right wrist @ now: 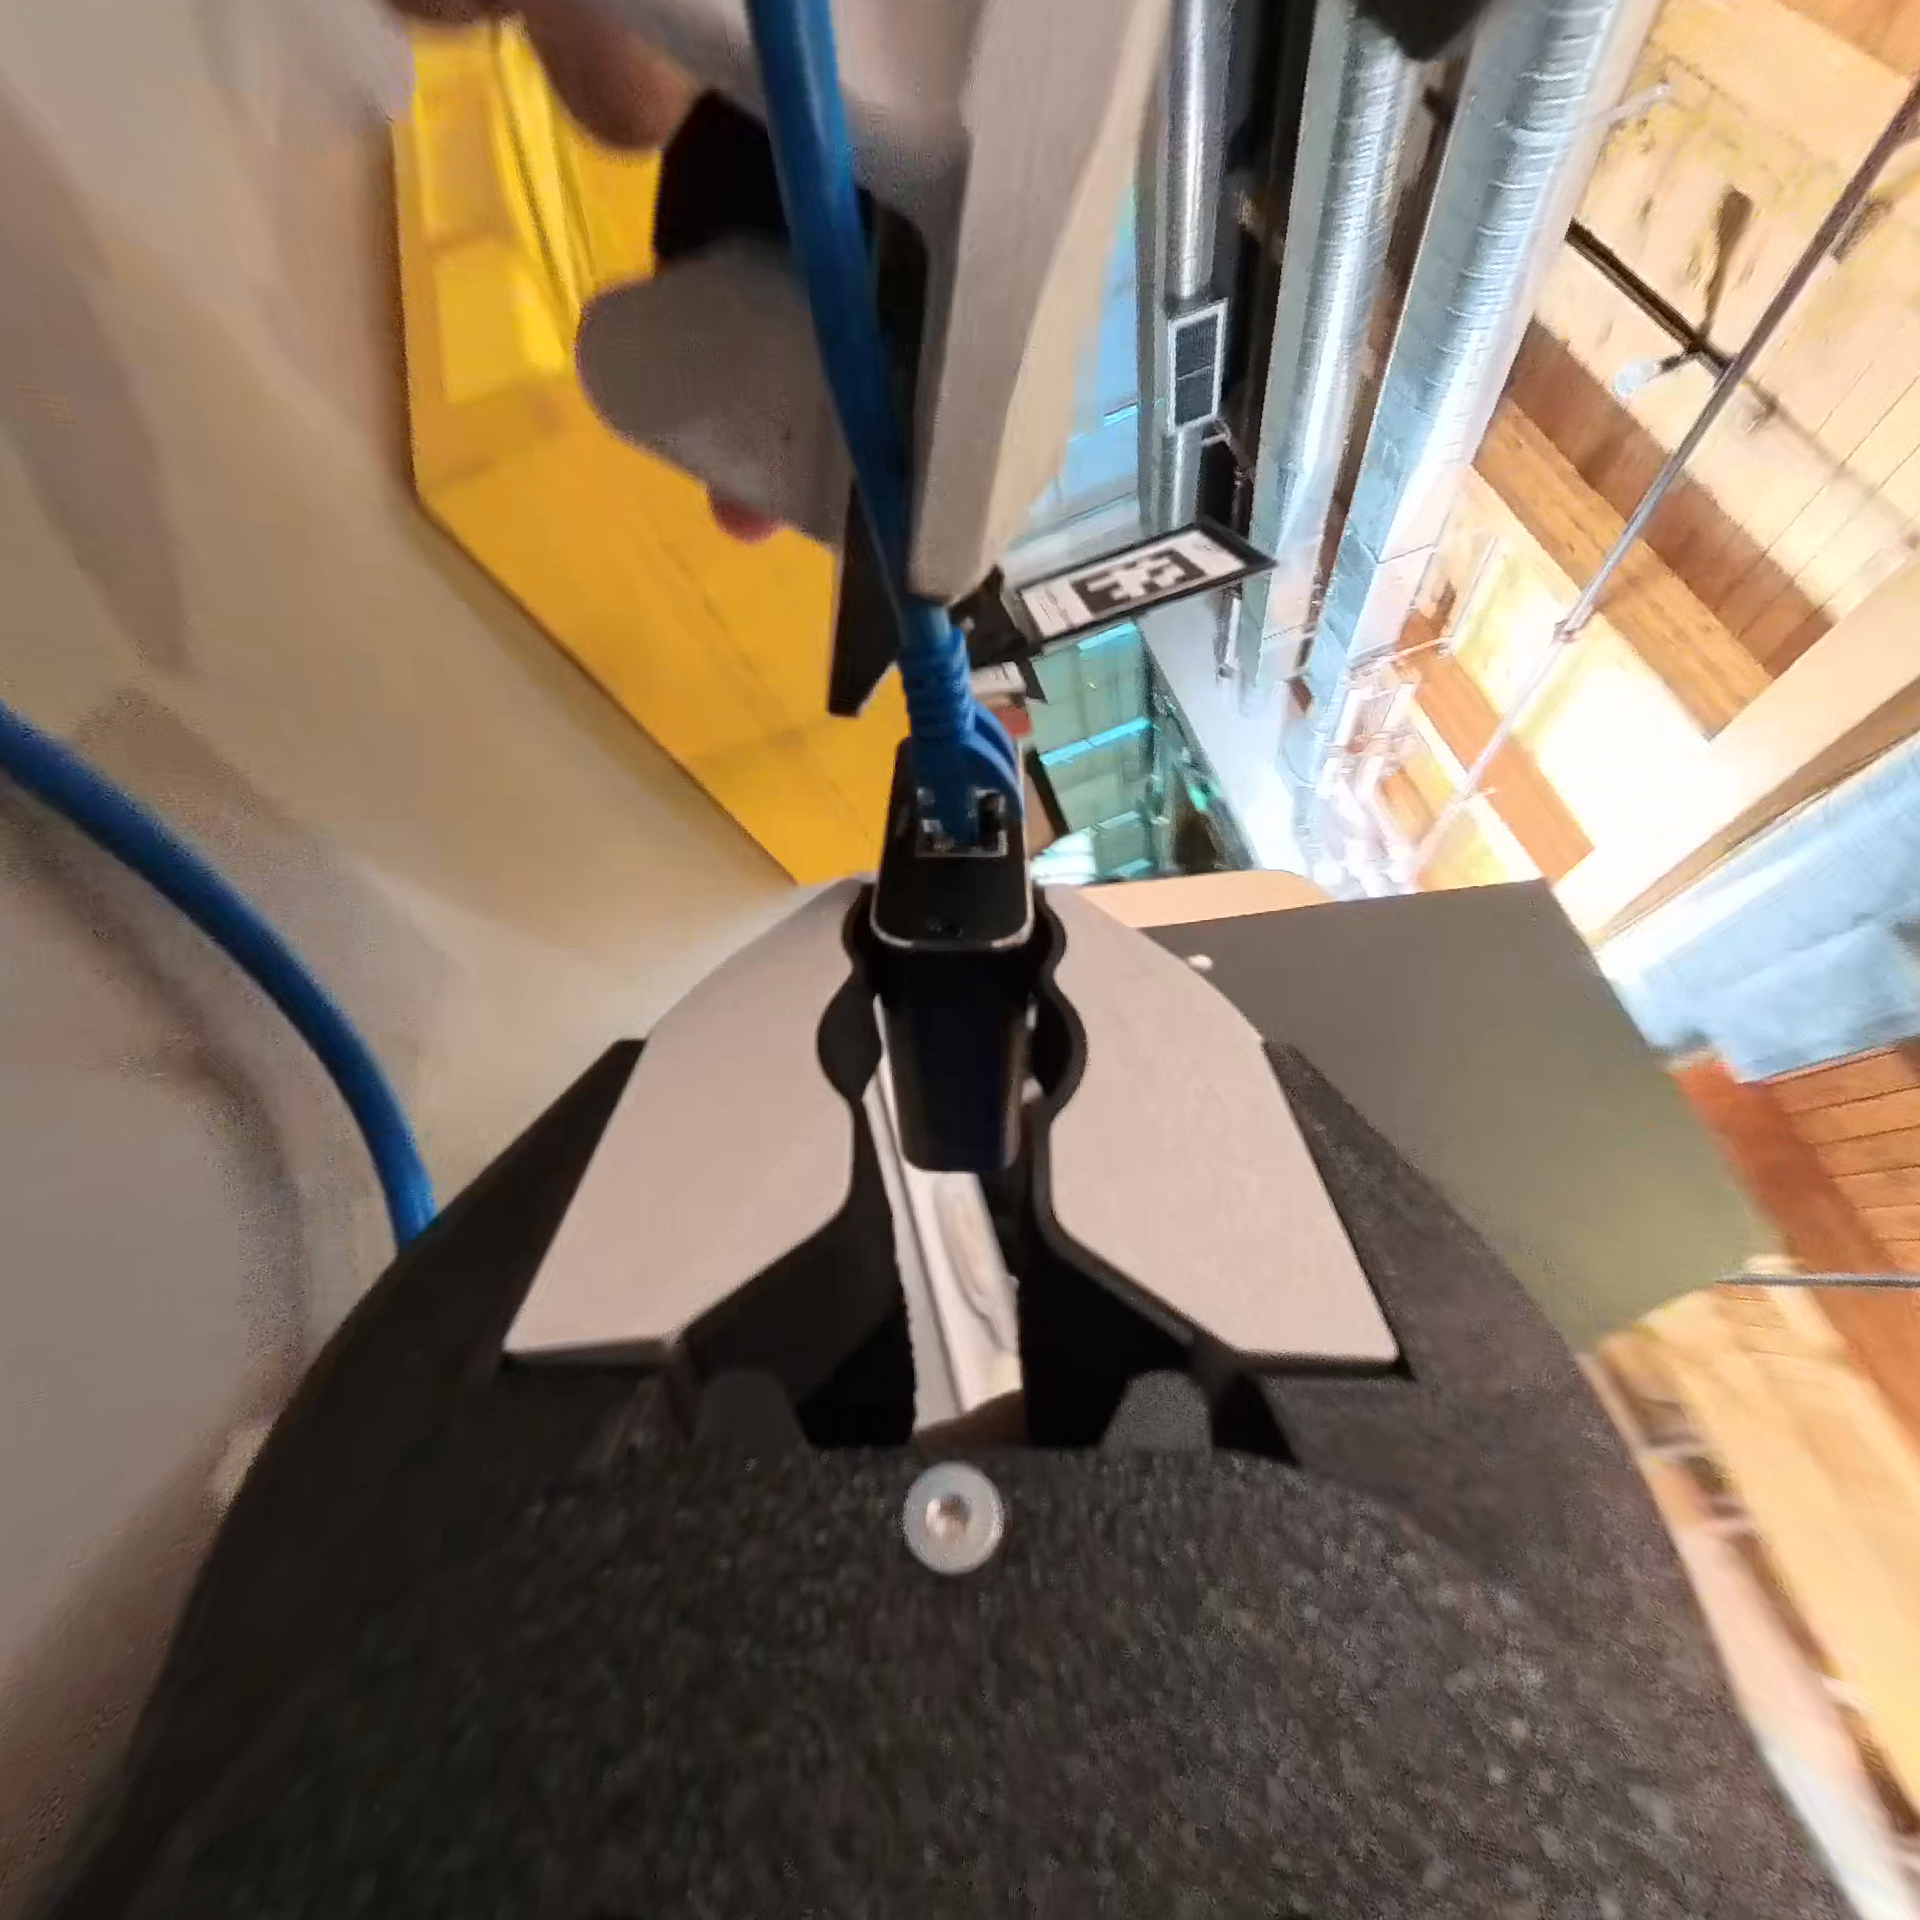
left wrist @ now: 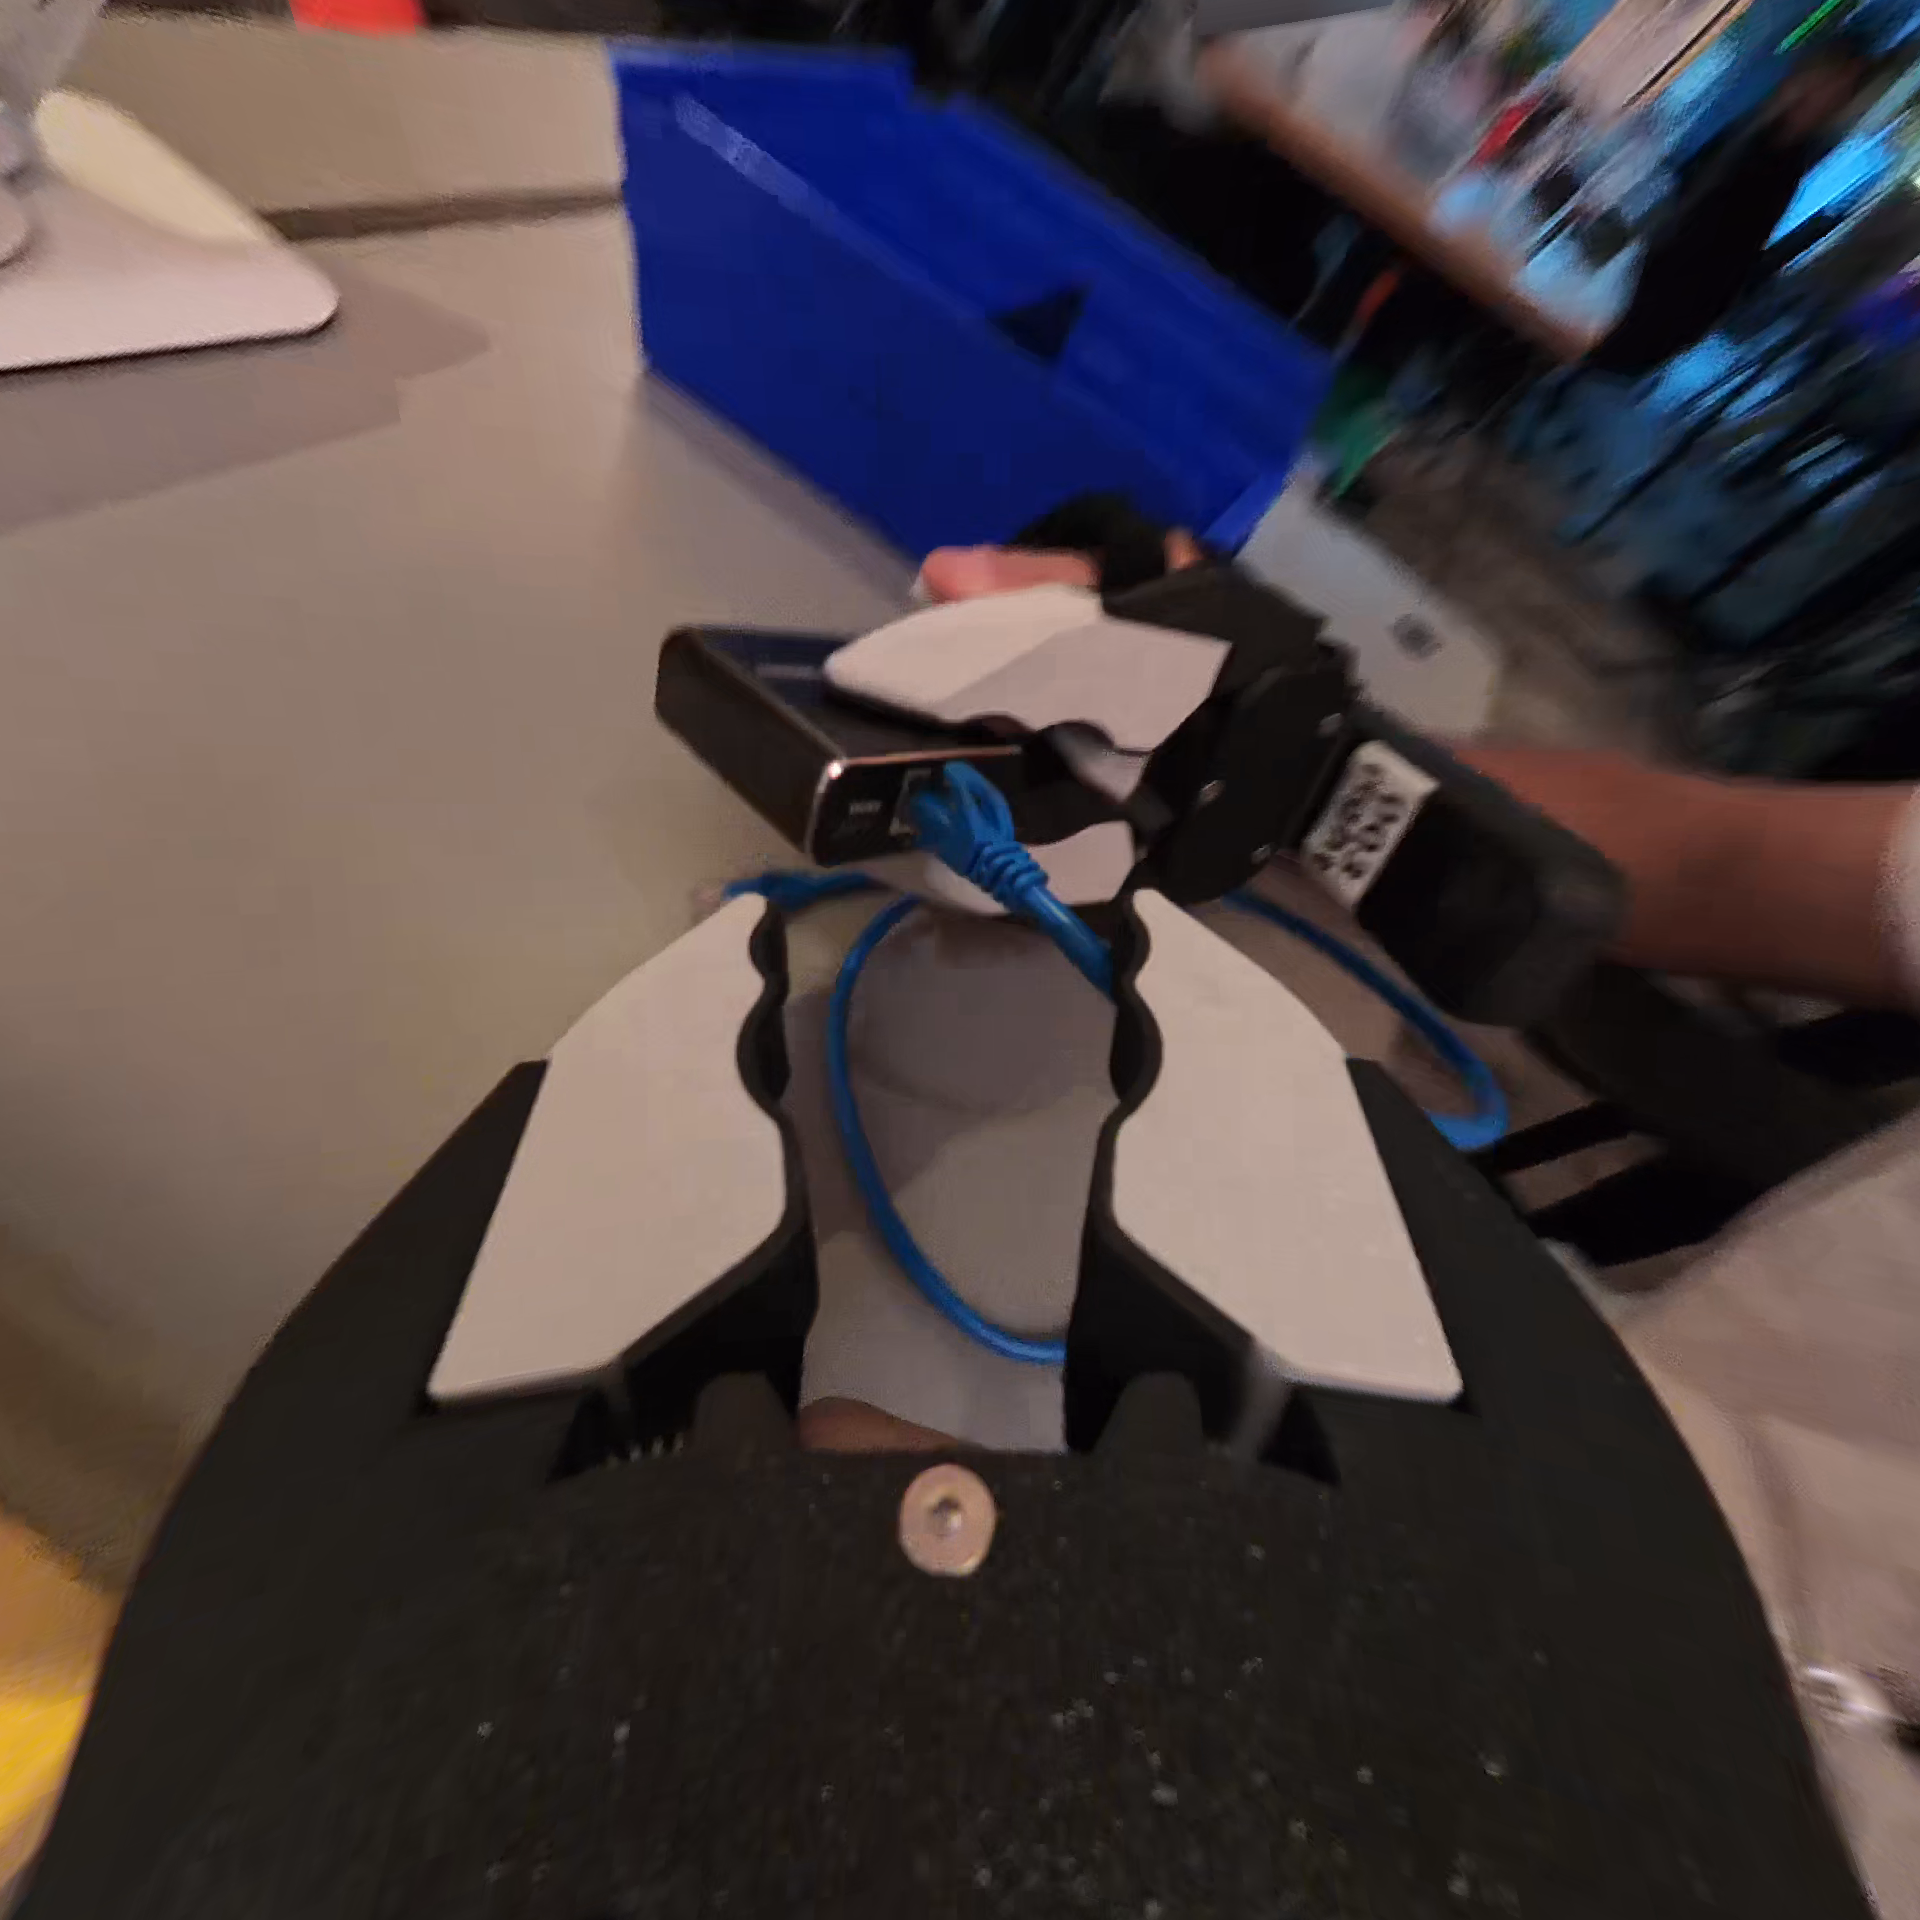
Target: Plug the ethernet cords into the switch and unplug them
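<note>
The grey surface (left wrist: 260, 727) carries a blue bin (left wrist: 935, 312) at the far side, with a white stand (left wrist: 156, 270) at the far left. Above the surface, right of centre, the right claw (left wrist: 1049, 769) pinches the black switch (left wrist: 769, 727) across its body and holds it lifted. The left claw (left wrist: 951, 914) is spread, empty, just near of the switch's port face. A blue ethernet cord (left wrist: 914, 1195) loops between its fingers, and its plug (left wrist: 951, 810) is seated in a port.

The risk, as I judge it, lies in unplugging: if the left claw closes on the cord rather than the plug, the latch stays engaged and pulling could drag the switch askew in the right claw's hold, or strain the cord. The blur hints at motion, which makes aiming harder.
</note>
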A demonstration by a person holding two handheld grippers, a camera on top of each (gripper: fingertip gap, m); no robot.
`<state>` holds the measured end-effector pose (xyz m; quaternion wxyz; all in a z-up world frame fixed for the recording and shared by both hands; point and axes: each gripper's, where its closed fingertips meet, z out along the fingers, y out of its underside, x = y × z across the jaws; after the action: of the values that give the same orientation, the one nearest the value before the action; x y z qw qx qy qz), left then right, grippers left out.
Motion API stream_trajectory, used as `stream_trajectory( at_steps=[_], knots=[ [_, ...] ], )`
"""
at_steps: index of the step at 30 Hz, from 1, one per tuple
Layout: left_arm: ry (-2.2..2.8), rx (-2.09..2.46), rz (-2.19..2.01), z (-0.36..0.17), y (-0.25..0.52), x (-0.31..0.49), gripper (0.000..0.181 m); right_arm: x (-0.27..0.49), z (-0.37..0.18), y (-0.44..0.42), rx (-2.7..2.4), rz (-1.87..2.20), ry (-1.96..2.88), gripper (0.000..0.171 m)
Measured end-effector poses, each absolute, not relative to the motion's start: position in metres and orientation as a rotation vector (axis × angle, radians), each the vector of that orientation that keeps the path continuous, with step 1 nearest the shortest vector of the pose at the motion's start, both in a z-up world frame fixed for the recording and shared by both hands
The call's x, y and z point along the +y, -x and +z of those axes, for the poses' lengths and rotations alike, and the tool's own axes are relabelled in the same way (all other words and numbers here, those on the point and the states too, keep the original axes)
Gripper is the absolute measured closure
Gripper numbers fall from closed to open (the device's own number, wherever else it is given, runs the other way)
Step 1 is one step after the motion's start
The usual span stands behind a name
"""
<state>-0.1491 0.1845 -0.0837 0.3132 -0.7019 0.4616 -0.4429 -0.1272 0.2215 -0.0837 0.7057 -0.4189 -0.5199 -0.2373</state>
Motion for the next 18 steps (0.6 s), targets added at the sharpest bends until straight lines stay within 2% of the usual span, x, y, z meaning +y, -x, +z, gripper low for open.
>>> stream_trajectory(
  at_steps=[3, 7, 10, 16, 18],
  knots=[
    [1.755, 1.154, -1.444, -0.060, 0.153, 0.181, 0.116, 0.207, -0.065, 0.130, -1.074, -0.250, 0.957, 0.145],
    [1.710, 1.057, -1.587, -0.047, 0.153, 0.185, 0.111, 0.178, -0.038, 0.144, -1.028, 0.108, 0.919, 0.145],
    [1.666, 1.085, -1.691, -0.041, 0.150, 0.173, 0.111, 0.173, -0.035, 0.148, -1.012, 0.144, 0.914, 0.145],
    [1.711, 1.134, -1.606, -0.053, 0.145, 0.172, 0.106, 0.178, -0.054, 0.155, -1.095, 0.103, 0.957, 0.145],
    [1.728, 1.145, -1.558, -0.060, 0.145, 0.176, 0.116, 0.178, -0.057, 0.156, -1.107, 0.078, 0.957, 0.145]
  ],
)
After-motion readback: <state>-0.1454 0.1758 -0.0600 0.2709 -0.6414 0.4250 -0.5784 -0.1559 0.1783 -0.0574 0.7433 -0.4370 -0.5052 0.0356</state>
